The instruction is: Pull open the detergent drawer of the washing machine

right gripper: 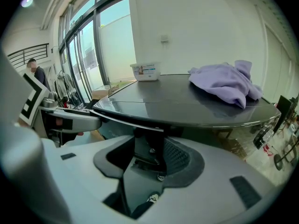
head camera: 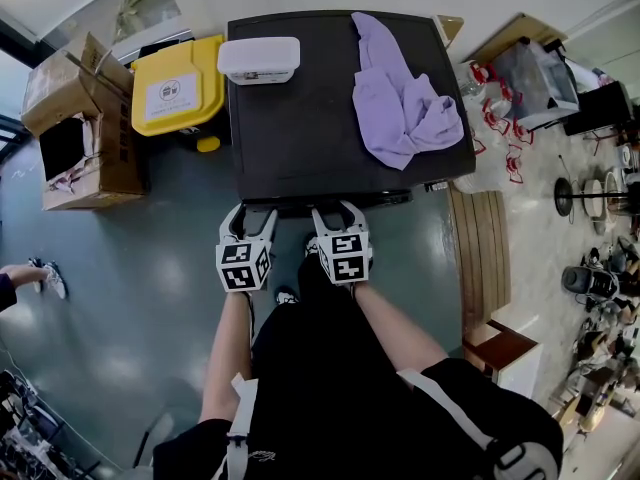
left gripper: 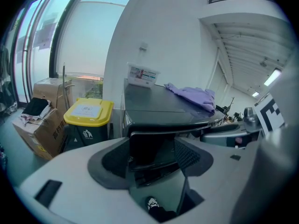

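The detergent drawer (left gripper: 152,148) is a dark front tucked under the lip of the washing machine (head camera: 330,118), at the machine's lower-left corner in the head view. It fills the wide-set jaws of the left gripper (head camera: 250,210), with pads on its 2 sides. Just right of it, the right gripper (head camera: 338,208) stands half-wide around a dark piece (right gripper: 148,148) – not clamped. A purple cloth (head camera: 400,98) lies on top.

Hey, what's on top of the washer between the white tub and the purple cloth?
Nothing. In the head view the washer top is bare dark surface between the white tub and the purple cloth. Both gripper views show the same.
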### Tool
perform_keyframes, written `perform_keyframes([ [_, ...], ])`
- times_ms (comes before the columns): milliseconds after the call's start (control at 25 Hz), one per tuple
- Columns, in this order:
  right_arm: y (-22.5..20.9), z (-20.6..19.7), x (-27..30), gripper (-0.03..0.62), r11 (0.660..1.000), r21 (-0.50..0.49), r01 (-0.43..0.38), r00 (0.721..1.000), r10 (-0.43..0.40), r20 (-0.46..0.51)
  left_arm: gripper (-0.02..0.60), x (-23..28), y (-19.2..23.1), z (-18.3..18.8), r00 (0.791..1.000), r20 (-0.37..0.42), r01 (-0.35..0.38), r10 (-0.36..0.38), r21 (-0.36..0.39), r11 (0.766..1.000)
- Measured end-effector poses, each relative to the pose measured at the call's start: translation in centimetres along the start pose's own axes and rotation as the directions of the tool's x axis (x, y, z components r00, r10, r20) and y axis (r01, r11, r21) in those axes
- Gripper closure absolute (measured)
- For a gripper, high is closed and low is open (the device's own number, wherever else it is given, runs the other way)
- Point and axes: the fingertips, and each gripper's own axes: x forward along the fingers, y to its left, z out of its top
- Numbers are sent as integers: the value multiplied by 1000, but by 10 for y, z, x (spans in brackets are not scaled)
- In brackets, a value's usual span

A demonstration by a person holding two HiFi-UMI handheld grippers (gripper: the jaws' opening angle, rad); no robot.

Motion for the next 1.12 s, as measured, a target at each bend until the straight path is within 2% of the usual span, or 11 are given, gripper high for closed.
perform_keyframes([
  [880,5,-8,-11,404,1000,-28,12,1000,-12,2,282,-11,-4,-8,1000,-6,8,-8,6,1000],
  [1000,4,-10,-11,411,999,-41,2,1000,-1,10,285,-11,-4,-10,1000,-13,12,-12,26,1000],
  [1120,4,-13,-11,416,997,-68,-41,999,42,16,284,-10,-7,-14,999,-29,39,-37,66,997],
])
